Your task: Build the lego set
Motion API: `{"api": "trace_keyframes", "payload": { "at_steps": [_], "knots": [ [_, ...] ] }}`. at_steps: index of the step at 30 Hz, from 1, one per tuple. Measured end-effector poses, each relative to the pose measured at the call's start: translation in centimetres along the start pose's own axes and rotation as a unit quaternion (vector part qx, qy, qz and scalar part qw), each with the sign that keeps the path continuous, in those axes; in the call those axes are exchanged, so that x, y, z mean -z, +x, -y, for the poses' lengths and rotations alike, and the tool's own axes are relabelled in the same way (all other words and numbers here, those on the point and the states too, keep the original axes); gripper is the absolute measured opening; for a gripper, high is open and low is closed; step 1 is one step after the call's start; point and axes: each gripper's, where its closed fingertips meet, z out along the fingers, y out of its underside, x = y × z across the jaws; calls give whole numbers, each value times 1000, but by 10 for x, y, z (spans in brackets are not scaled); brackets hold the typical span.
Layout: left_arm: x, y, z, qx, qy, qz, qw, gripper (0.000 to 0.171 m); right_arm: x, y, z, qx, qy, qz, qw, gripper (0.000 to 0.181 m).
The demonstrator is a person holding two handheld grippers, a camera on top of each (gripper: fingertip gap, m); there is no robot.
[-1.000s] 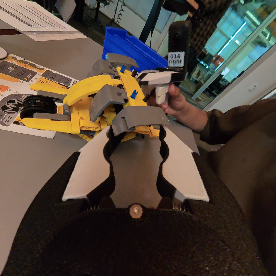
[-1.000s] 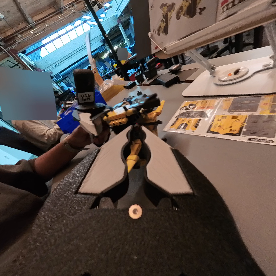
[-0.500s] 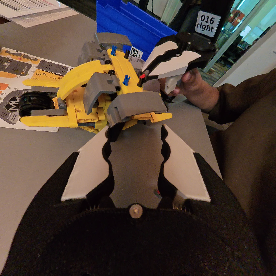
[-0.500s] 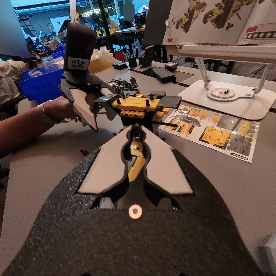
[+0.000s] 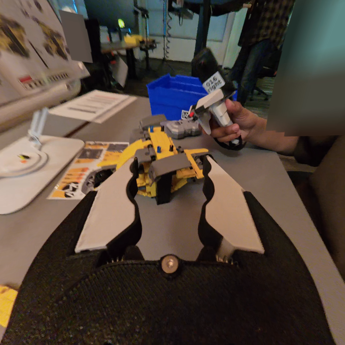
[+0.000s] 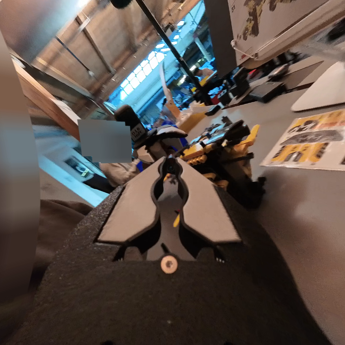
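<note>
A yellow and grey brick model [image 5: 162,156] rests on the grey table [image 5: 252,186]. My left gripper [image 5: 170,161] straddles its rear, its wide-set fingers pressed against both sides. My right gripper [image 5: 194,114], held in a hand, hovers above and to the right of the model, near a grey brick unit [image 5: 182,128]. It is shut on a small dark pin with a red end [image 5: 191,114]. In the blurred right wrist view the right gripper [image 6: 170,162] pinches that pin [image 6: 170,167], with the left gripper [image 6: 149,143] and the model [image 6: 214,147] just beyond.
A blue bin [image 5: 173,93] stands behind the model. A sticker sheet [image 5: 87,164] lies left of it, also in the right wrist view [image 6: 308,140]. A white stand base [image 5: 28,168] carries an instruction booklet [image 5: 28,46]. A paper sheet [image 5: 93,106] lies at the back. The table edge runs along the right. Spacing between my two grippers at the tips: around 10 cm.
My right gripper has drawn back from the model's top to the upper right, still pinching the pin. The left view has tilted up, with the model still between its fingers.
</note>
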Motion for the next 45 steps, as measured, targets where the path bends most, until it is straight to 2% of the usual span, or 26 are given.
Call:
{"api": "trace_keyframes", "payload": {
  "at_steps": [3,6,12,16,20,28,37,41,45],
  "knots": [
    [3,17,23,-47,45,1,998,57,-1,-4,-1,-27,-2,27,999,7],
    [-1,53,36,-76,71,-57,993,45,-6,-13,-10,-19,-22,46,999,7],
    [-27,75,19,-162,7,-32,986,33,-19,-41,-33,-33,-69,104,992,6],
    [-36,79,7,-204,-26,-15,979,26,-25,-46,-47,-33,-100,113,988,7],
    [-36,80,4,-228,-34,-8,973,11,-28,-45,-54,-49,-113,117,985,7],
    [-35,78,1,-247,-36,-2,968,11,-25,-42,-54,-123,-114,143,975,7],
    [-36,80,-1,-260,-43,-2,965,7,-25,-41,-57,-131,-120,142,974,7],
    [-34,81,1,-255,-37,-7,966,7,-24,-41,-58,-129,-125,145,973,17],
    [-33,83,2,-244,-32,-20,969,7,-22,-43,-59,-129,-129,156,971,17]
  ]
}}
